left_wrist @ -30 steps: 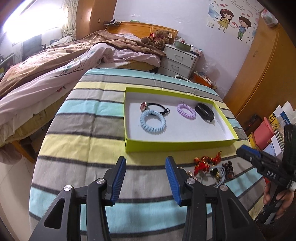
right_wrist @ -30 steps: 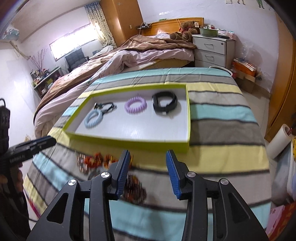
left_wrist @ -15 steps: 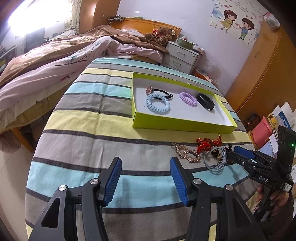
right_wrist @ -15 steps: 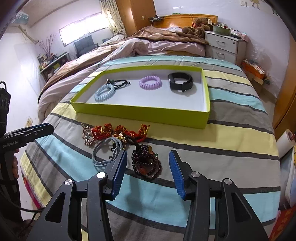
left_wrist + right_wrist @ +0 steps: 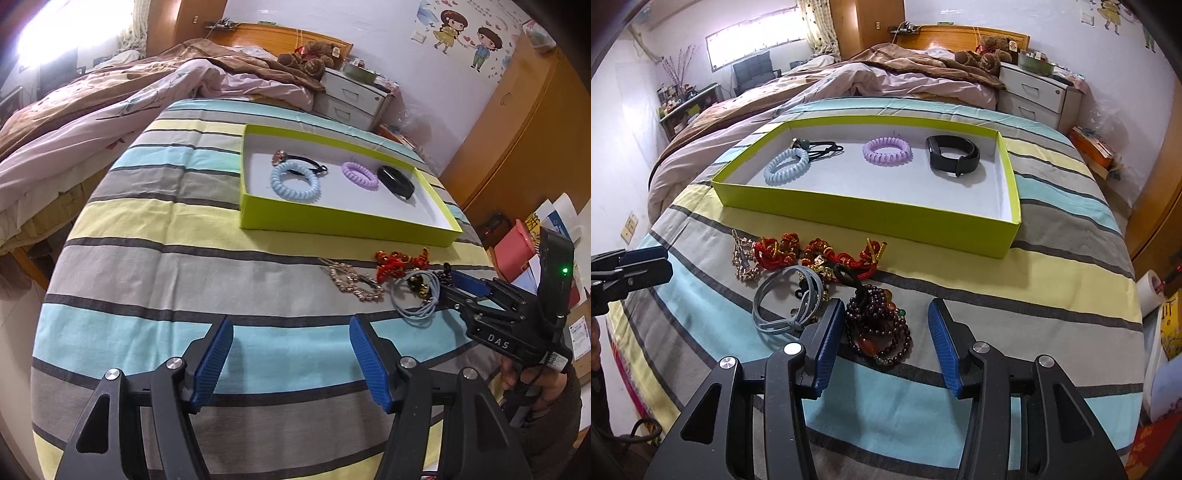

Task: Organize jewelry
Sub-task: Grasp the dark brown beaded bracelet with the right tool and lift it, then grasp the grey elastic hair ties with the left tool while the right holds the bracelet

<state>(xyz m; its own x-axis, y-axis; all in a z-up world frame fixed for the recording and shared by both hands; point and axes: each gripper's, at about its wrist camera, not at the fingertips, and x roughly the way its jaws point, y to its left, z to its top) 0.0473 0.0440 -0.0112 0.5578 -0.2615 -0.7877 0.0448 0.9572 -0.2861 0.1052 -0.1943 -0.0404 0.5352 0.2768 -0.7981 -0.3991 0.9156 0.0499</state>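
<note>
Right hand-held gripper (image 5: 886, 345) hangs low over the striped bench cloth (image 5: 1052, 258), jaws spread wide and empty; the dark beaded bracelet (image 5: 879, 328) lies between its blue pads, not yet touched by either as far as I can tell; left hand-held gripper (image 5: 291, 362) likewise spread and holding nothing, over bare cloth well short of the pile.

Unsorted pile, near to far: beaded bracelet; grey cord loops (image 5: 786, 302) just beside it and overlapping a small black piece; red-and-gold knotted pieces (image 5: 816, 254) tangled in a row; gold chain (image 5: 742, 258) at the left end; all outside the tray.

Yellow-green tray (image 5: 871, 218) beyond the pile; four items already inside, spaced apart along the far side: pale blue coil band (image 5: 786, 166), black cord with bead (image 5: 820, 147) touching it, purple coil band (image 5: 886, 149), black wristband (image 5: 953, 155); near half of the tray floor unused.

Judgement: roughly half done; four or more pieces left; beaded bracelet looks next.
</note>
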